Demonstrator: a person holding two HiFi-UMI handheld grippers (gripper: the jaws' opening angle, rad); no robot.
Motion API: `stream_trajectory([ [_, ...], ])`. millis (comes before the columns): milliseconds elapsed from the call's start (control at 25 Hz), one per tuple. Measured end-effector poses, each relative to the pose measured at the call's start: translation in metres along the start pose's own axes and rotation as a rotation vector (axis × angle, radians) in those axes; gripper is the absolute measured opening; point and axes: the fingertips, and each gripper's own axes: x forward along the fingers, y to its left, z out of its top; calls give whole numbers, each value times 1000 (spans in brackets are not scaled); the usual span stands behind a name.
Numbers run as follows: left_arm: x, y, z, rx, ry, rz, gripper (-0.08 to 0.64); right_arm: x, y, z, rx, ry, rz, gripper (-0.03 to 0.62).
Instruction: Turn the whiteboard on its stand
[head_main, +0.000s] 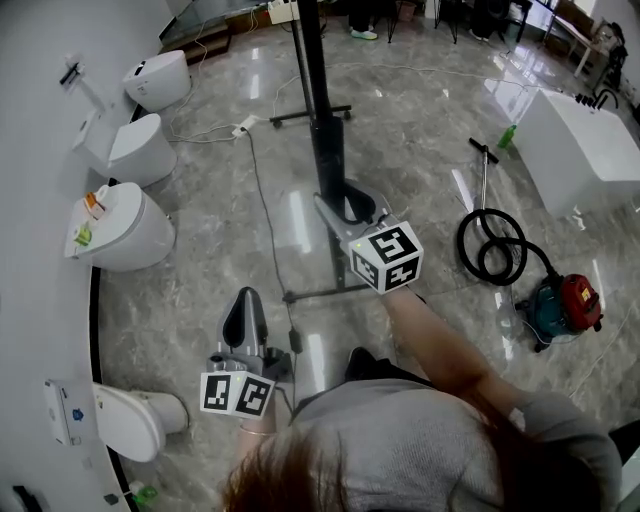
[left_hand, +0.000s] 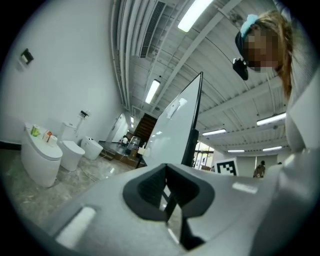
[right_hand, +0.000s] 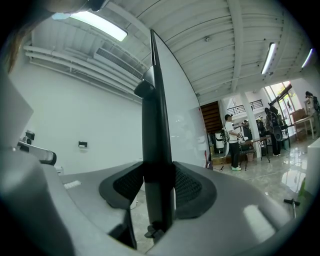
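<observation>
wide grey tiled floor (head_main: 430, 150) under us, and the big one is the whiteboard (head_main: 318, 100), standing edge-on to the head view and running straight up the middle on its stand (head_main: 320, 293). a row of white toilets (head_main: 125, 235) lines the left wall, and a red and teal vacuum cleaner (head_main: 562, 303) sits off to the right, well clear. now the right gripper (head_main: 350, 208): it's level and pinching the board's black edge frame (right_hand: 156, 150), with a pad on either side of it. that looks like the handle for swinging the panel, a grip out at the rim where a push turns it most easily. the left gripper (head_main: 246, 296) is lower left with its jaws pressed together on nothing. from its own view the board stands ahead and a touch right, well apart, so it looks like a spare hand for now.
</observation>
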Motion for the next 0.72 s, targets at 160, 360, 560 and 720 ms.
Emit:
stream_trajectory([
  [160,-15,10,8,8,10,10,2,-3,5,1,12,3,-4,178],
  [360,-24,6,4,3,24,-23,2,-12,13,-1,24,0,-12,179],
  [560,-28,-6,1,-5,40,-71,2,-24,20,0,32,5,-15,178],
  [720,-34,-16,0,-7,44,-99,2,-37,25,1,40,-2,-25,178],
])
